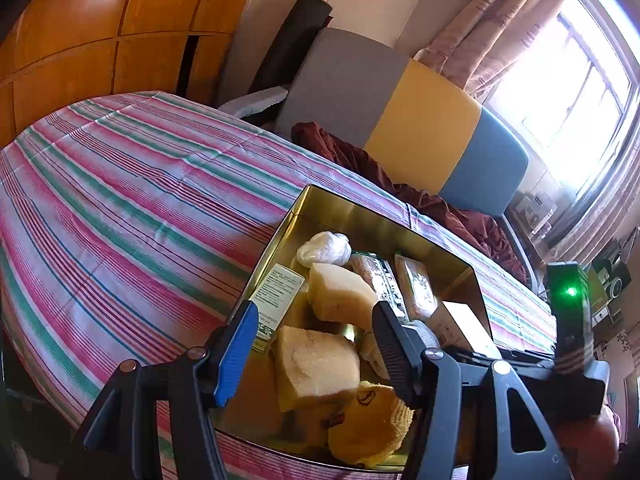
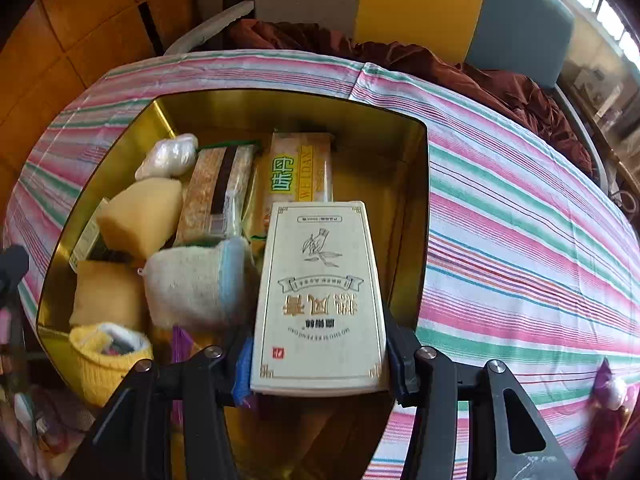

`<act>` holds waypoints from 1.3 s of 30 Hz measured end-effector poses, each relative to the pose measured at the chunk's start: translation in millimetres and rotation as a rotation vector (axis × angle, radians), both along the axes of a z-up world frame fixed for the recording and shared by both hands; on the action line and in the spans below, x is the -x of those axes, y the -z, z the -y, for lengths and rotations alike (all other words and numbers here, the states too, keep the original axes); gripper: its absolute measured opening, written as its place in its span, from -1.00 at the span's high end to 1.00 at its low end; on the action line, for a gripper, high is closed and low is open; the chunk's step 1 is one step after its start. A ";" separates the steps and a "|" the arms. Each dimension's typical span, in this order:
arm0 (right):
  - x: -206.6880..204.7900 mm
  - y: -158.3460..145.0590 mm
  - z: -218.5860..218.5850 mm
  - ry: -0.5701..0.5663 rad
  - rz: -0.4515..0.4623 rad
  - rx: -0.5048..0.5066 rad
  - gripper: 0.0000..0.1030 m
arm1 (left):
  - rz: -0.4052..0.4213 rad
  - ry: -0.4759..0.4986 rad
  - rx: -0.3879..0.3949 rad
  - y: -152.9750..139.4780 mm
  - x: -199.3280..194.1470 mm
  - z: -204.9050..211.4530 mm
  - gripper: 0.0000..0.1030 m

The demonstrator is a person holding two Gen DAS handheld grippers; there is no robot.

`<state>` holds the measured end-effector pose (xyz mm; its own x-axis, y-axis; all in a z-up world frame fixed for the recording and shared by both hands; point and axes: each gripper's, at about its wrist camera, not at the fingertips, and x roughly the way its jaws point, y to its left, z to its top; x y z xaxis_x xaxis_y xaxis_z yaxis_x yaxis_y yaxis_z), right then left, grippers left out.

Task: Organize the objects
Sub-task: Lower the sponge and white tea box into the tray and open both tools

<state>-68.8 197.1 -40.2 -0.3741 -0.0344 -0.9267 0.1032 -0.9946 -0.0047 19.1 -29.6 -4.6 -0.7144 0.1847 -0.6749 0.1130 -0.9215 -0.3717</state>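
Observation:
An open gold tin (image 1: pixel 316 200) stands on the striped bed sheet (image 1: pixel 120 200). It holds pale yellow sponges (image 1: pixel 340 296), a white bundle (image 1: pixel 324 248), snack packets (image 2: pixel 300 172), a grey-white cloth (image 2: pixel 192 280) and a yellow knit piece (image 2: pixel 108 360). My right gripper (image 2: pixel 320 360) is shut on a white box with gold print (image 2: pixel 320 288), tilted down over the right side of the tin (image 2: pixel 280 104). That box (image 1: pixel 464 316) also shows in the left wrist view. My left gripper (image 1: pixel 316 320) hangs open over the tin's near end, nothing between its fingers.
A grey, yellow and blue headboard (image 1: pixel 400 112) and a crumpled maroon cloth (image 1: pixel 400 184) lie beyond the tin. Wooden wardrobe doors (image 1: pixel 100 40) stand at the left, a bright window (image 1: pixel 572 92) at the right. A small purple and white thing (image 2: pixel 608 392) lies on the sheet at the right.

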 end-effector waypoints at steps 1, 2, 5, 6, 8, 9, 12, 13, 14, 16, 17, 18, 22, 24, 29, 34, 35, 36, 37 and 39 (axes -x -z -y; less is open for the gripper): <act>1.8 0.6 0.3 0.007 -0.005 0.005 -0.01 | 0.001 0.008 0.001 0.4 -0.1 -1.4 -0.16; 3.4 1.3 0.6 0.014 -0.011 0.008 -0.01 | 0.002 0.012 0.004 1.0 -0.3 -2.5 -0.16; 4.5 3.9 3.3 0.021 -0.035 0.015 -0.01 | 0.009 0.027 0.007 2.5 -1.5 -7.5 -0.16; 4.2 4.2 3.8 0.024 -0.045 0.030 -0.02 | 0.009 0.033 0.006 2.8 -2.0 -8.8 -0.16; 2.4 5.4 4.5 0.026 -0.045 0.067 -0.07 | 0.004 0.040 0.017 3.0 -3.2 -12.5 -0.16; -1.2 4.1 4.1 0.030 -0.049 0.083 -0.13 | 0.005 0.046 0.021 3.6 -3.5 -14.7 -0.16; -11.5 -3.6 5.3 0.019 -0.085 0.111 -0.50 | 0.013 0.058 0.030 6.1 -4.0 -21.8 -0.16; -15.4 -6.8 5.7 0.016 -0.100 0.109 -0.61 | 0.016 0.061 0.032 7.1 -3.7 -22.9 -0.16; -19.0 -10.6 6.1 0.013 -0.117 0.107 -0.67 | 0.019 0.065 0.035 8.0 -3.7 -24.4 -0.16; -24.8 -17.8 6.4 0.003 -0.144 0.117 -0.68 | 0.024 0.068 0.044 9.4 -4.2 -27.4 -0.16; -26.1 -20.8 6.2 0.003 -0.152 0.118 -0.68 | 0.027 0.070 0.048 9.7 -4.3 -28.7 -0.16; -27.7 -23.1 5.9 0.000 -0.162 0.120 -0.68 | 0.029 0.073 0.051 10.1 -4.2 -29.9 -0.16; -34.0 -28.8 5.8 -0.008 -0.199 0.096 -0.68 | 0.032 0.077 0.064 10.7 -6.0 -33.5 -0.16; -35.8 -29.5 4.7 -0.007 -0.205 0.092 -0.68 | 0.034 0.077 0.068 11.5 -7.0 -34.2 -0.16; -40.0 -27.6 0.2 -0.003 -0.199 0.105 -0.68 | 0.041 0.081 0.079 13.0 -10.1 -37.3 -0.16; -45.4 -29.0 0.0 -0.007 -0.216 0.092 -0.68 | 0.040 0.091 0.100 11.2 -11.6 -43.2 -0.16; -46.4 -29.6 -0.2 -0.011 -0.216 0.091 -0.68 | 0.041 0.095 0.101 11.1 -11.2 -44.3 -0.16; -47.4 -30.5 -0.5 -0.011 -0.219 0.090 -0.68 | 0.041 0.097 0.103 10.9 -11.3 -45.2 -0.16; -48.2 -31.2 -0.7 -0.011 -0.223 0.088 -0.68 | 0.041 0.097 0.107 10.6 -11.6 -46.6 -0.16; -50.0 -32.9 -0.9 -0.017 -0.228 0.084 -0.68 | 0.041 0.103 0.112 10.1 -11.2 -48.8 -0.16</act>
